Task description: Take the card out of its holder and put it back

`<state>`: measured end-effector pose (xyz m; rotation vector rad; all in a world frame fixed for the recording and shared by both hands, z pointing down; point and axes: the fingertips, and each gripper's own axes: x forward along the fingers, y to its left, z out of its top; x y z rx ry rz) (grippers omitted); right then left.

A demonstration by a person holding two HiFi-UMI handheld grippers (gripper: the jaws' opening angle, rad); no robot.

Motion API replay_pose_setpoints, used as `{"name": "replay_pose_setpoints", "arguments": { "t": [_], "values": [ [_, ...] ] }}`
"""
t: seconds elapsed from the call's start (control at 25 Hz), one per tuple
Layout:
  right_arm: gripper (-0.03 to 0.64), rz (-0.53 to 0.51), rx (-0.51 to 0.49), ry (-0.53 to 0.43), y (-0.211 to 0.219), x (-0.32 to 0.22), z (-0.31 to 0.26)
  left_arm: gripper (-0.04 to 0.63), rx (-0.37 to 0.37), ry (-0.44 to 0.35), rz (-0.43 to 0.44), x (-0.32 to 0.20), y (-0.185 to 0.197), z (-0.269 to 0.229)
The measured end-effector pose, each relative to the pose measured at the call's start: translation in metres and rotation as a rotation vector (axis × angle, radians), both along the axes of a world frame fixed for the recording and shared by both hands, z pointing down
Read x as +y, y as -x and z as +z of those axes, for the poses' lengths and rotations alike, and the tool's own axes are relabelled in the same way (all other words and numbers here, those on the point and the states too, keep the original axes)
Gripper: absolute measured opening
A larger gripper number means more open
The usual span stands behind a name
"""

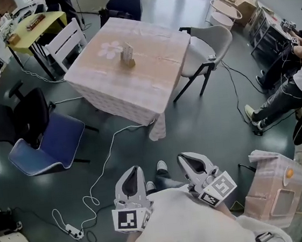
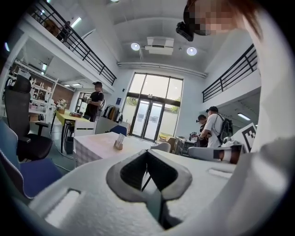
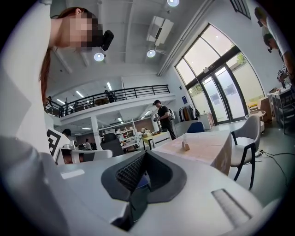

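Left tongs [image 1: 137, 171]: jaws together, nothing between them, well apart from the counter.
Right tongs [image 1: 183, 158]: jaws together, empty, equally far from the counter.
Card [image 1: 127, 52]: upright in its holder [image 1: 129, 64], mid-counter.
Counter [image 1: 156, 68]: draped in pale cloth.
White chair [image 1: 207, 46]: at the counter's right side.

A: Where does the holder [image 1: 128, 64] sit on your feed?

B: I see it on the table [image 1: 153, 47], near the middle, with the card [image 1: 127, 51] standing in it. A slatted chair [image 1: 67, 43] is at the table's left, an armchair [image 1: 209, 47] at its right and a far chair [image 1: 126, 4] behind it.

A: And on the near side of the table?

B: A wheeled chair [image 1: 48, 145] is before it to the left. A cable [image 1: 103, 169] lies on the floor before it. My left gripper [image 1: 136, 169] and right gripper [image 1: 184, 157] are side by side, well apart from the table's near corner.
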<state>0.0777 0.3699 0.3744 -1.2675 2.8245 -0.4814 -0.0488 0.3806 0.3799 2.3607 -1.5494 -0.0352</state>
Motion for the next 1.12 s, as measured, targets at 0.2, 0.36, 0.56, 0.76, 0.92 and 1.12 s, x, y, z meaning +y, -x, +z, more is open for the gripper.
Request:
{"name": "replay_pose_setpoints", "arguments": {
  "t": [0.2,0.36,0.56,0.76,0.92,1.12],
  "values": [
    [-0.003,-0.046,-0.001,-0.001,-0.006,-0.031,0.004,0.0,0.0,-0.002,-0.044,-0.028,-0.006,0.003],
    [-0.003,-0.06,-0.004,-0.009,-0.016,-0.051,0.004,0.0,-0.005,-0.013,-0.062,-0.045,-0.014,0.002],
    [-0.003,-0.069,-0.002,-0.02,-0.03,-0.071,0.002,0.0,-0.006,-0.028,-0.065,-0.063,-0.03,-0.001],
    [-0.003,-0.07,-0.009,-0.013,-0.044,-0.082,0.006,0.0,-0.007,-0.027,-0.062,-0.076,-0.044,0.0],
    [-0.003,-0.065,-0.013,0.009,-0.051,-0.086,0.009,0.0,0.0,-0.019,-0.054,-0.081,-0.051,0.0],
    [-0.003,-0.045,-0.031,0.034,-0.058,-0.095,0.012,0.0,-0.007,-0.013,-0.026,-0.091,-0.058,0.0]
  ]
}}
